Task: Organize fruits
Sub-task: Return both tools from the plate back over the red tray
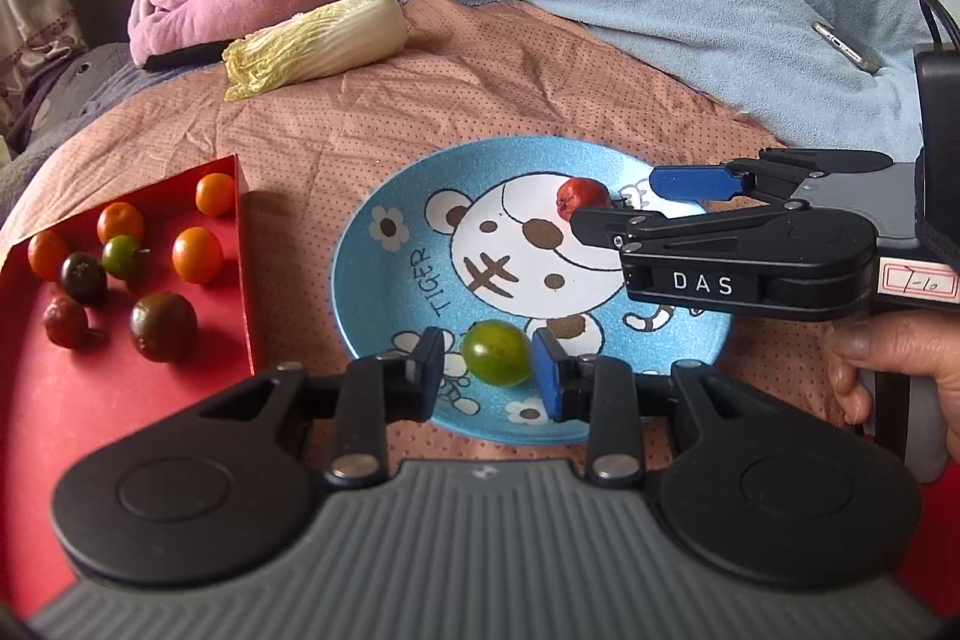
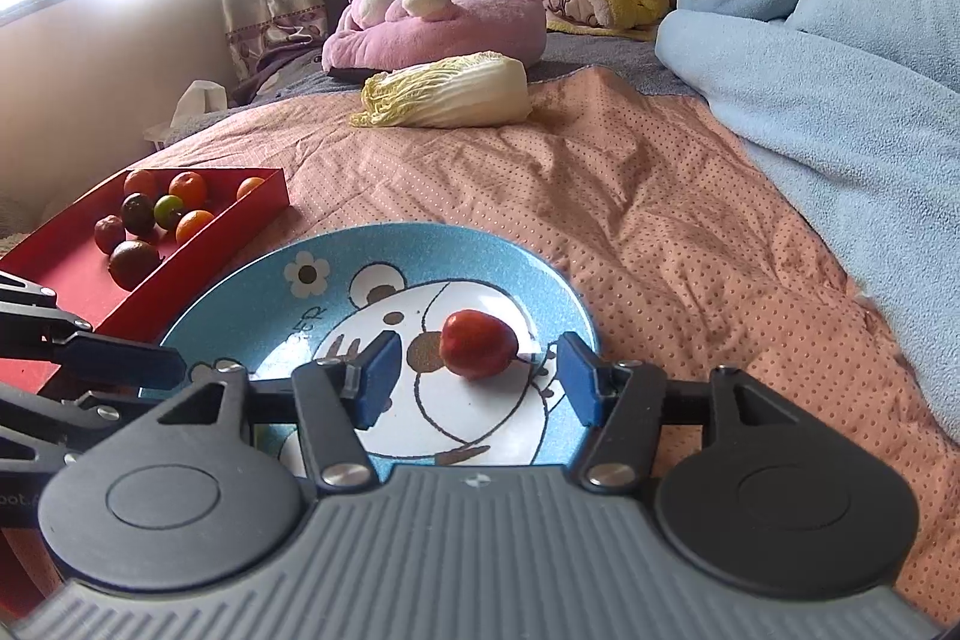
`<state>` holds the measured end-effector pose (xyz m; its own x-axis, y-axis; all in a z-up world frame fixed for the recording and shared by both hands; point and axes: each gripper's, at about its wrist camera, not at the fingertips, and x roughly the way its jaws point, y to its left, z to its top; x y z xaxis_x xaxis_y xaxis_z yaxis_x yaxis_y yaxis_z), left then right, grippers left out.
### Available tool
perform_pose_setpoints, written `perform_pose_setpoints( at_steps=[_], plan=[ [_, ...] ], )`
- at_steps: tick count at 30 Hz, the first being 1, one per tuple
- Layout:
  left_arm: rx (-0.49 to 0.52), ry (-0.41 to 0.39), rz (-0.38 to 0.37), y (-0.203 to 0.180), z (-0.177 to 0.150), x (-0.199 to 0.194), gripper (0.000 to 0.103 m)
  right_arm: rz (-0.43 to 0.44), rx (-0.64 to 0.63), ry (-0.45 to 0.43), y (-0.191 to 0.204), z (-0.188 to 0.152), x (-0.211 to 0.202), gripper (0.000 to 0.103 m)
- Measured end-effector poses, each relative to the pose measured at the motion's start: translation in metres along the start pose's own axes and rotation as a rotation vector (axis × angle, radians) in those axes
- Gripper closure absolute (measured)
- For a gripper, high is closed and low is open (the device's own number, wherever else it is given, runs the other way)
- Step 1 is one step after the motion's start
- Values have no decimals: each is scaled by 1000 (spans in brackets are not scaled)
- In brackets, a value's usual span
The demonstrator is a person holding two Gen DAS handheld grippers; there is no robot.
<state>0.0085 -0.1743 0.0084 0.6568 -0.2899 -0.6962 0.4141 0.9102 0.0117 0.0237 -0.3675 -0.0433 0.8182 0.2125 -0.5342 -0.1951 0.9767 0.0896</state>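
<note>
In the left wrist view, the left tool (image 1: 489,370) stood narrow around a green fruit (image 1: 497,352) at the plate's (image 1: 372,280) six o'clock edge, gaps showing on both sides, so nothing was gripped; the fruit lay loose on the sloping rim (round things roll), and a nudge from either pad could have sent it off onto the bedspread (image 1: 360,118); the red tray (image 1: 120,400) at nine o'clock held the other fruits. The right tool (image 1: 624,202) reached in from three o'clock beside a red fruit (image 1: 579,197); the two tools could have knocked together over the plate.

In the right wrist view, the right tool (image 2: 474,376) stood wide, the red fruit (image 2: 477,343) lying free between its pads on the plate (image 2: 240,292); pulling back carelessly might have dragged its stem and rolled it.
</note>
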Motion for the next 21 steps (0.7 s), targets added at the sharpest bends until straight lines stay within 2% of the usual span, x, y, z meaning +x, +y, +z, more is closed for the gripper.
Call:
perform_pose_setpoints(
  at_steps=[10,21],
  plan=[
    [-27,-60,34,26,-4,-37,68,-13,-26,-34,5,-2,-10,34],
    [-56,-70,136,94,-35,-64,68,-28,-67,-41,20,-7,-14,34]
  ],
)
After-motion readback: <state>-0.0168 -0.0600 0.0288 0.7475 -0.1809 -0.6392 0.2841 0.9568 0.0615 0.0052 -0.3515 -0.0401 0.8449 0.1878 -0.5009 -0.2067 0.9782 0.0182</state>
